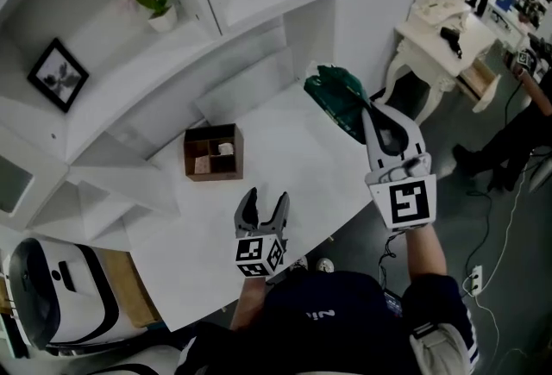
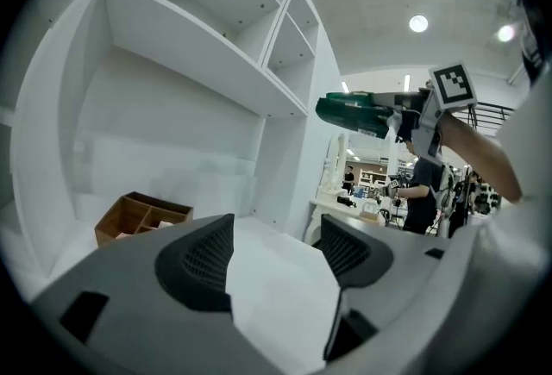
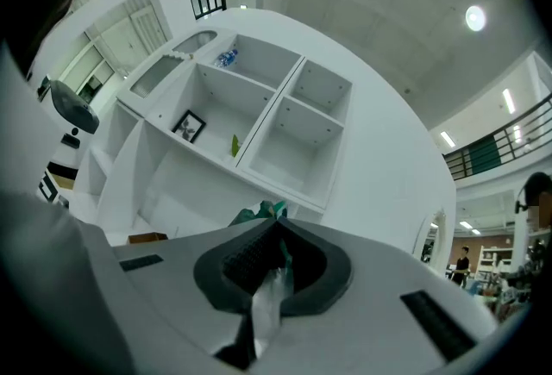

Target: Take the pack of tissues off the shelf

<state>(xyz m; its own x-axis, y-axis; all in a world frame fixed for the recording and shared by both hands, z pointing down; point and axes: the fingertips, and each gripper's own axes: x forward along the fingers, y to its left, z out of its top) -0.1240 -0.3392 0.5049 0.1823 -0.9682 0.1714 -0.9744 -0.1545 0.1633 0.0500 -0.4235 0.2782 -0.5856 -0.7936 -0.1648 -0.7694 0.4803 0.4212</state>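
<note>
The dark green pack of tissues [image 1: 338, 97] hangs off the right end of the white desk [image 1: 285, 149], with my right gripper [image 1: 369, 112] shut on its edge. In the right gripper view the pack's wrapper [image 3: 267, 296] is pinched between the shut jaws and its green body [image 3: 259, 213] shows beyond them. The left gripper view shows the pack [image 2: 354, 112] held up in the air by the right gripper [image 2: 412, 119]. My left gripper [image 1: 266, 196] hovers over the desk's front edge, open and holding nothing [image 2: 274, 231].
A brown wooden organizer box [image 1: 213, 153] sits on the desk near the back wall. Above it the white shelf holds a potted plant [image 1: 159, 7] and a picture frame [image 1: 58, 74]. A white side table [image 1: 440, 37] and people stand to the right. A white appliance [image 1: 60, 291] is at lower left.
</note>
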